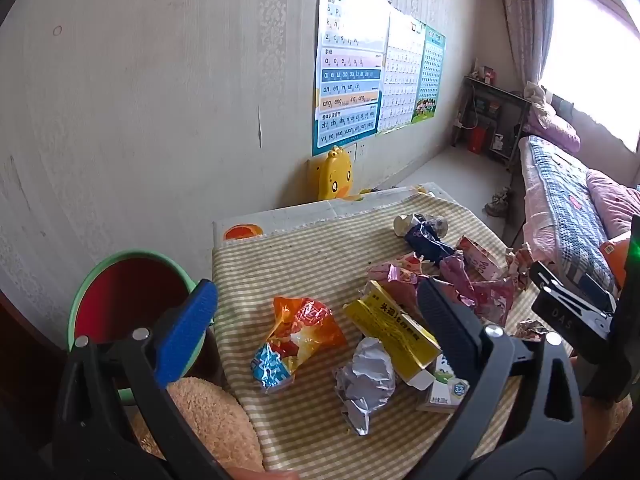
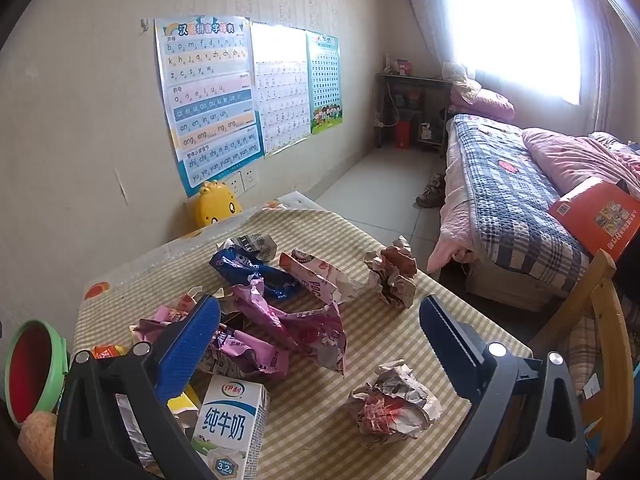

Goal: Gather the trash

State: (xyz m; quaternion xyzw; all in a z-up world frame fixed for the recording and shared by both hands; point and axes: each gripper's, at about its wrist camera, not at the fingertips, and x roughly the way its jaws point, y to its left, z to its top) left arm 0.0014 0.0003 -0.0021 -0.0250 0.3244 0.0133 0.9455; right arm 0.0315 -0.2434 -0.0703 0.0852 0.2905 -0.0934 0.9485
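A table under a striped cloth [image 1: 280, 268] [image 2: 320, 224] is strewn with trash. My left gripper [image 1: 316, 292] hovers open over an orange snack wrapper [image 1: 304, 332], a yellow box [image 1: 388, 328] and crumpled silver foil [image 1: 366, 384], touching none. Open as well, my right gripper [image 2: 320, 304] hangs above pink wrappers [image 2: 280, 320], with a white milk carton [image 2: 232, 420] and a crumpled paper ball [image 2: 392, 404] just below it. Farther back lie a blue cookie wrapper [image 2: 248, 272], a pink snack box [image 2: 320, 276] and a second paper ball [image 2: 394, 272].
A green bin with a red inside [image 1: 132, 296] [image 2: 32, 368] stands left of the table, a tan plush toy [image 1: 216, 420] beside it. A yellow duck stool [image 2: 216, 204] sits by the wall. A bed [image 2: 520, 200] and a wooden chair [image 2: 600, 320] are to the right.
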